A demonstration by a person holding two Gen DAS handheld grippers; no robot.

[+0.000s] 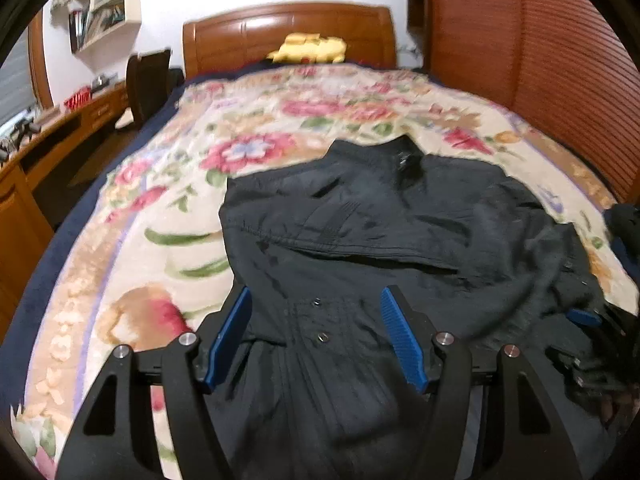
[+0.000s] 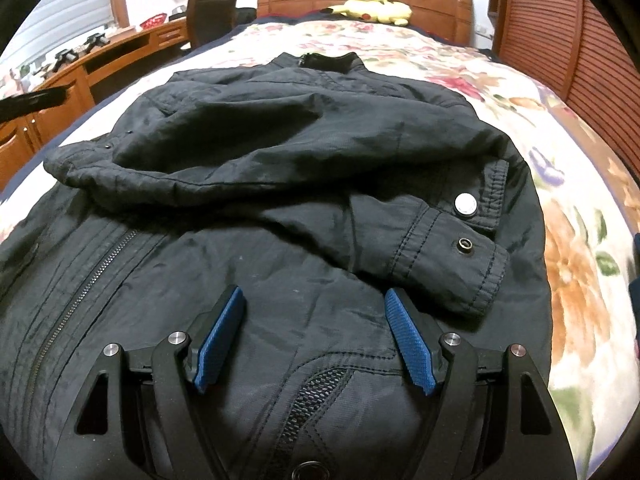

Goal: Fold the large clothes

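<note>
A black jacket (image 1: 360, 232) lies flat on the floral bedspread (image 1: 160, 208), collar toward the headboard. It also fills the right wrist view (image 2: 280, 152), with a sleeve folded across the body and its cuff (image 2: 456, 248) with snap buttons at the right. My left gripper (image 1: 316, 300) is open, jaws wide apart, hovering over the jacket's lower left part. My right gripper (image 2: 314, 298) is open over the jacket's lower front, near a zipper (image 2: 92, 280). Its blue pad shows in the left wrist view (image 1: 584, 316) at the far right.
The wooden headboard (image 1: 288, 36) stands at the far end with a yellow plush toy (image 1: 308, 48) in front. A wooden desk (image 1: 48, 136) and a dark chair (image 1: 148, 80) stand at the left. Slatted wooden doors (image 1: 540, 60) run along the right.
</note>
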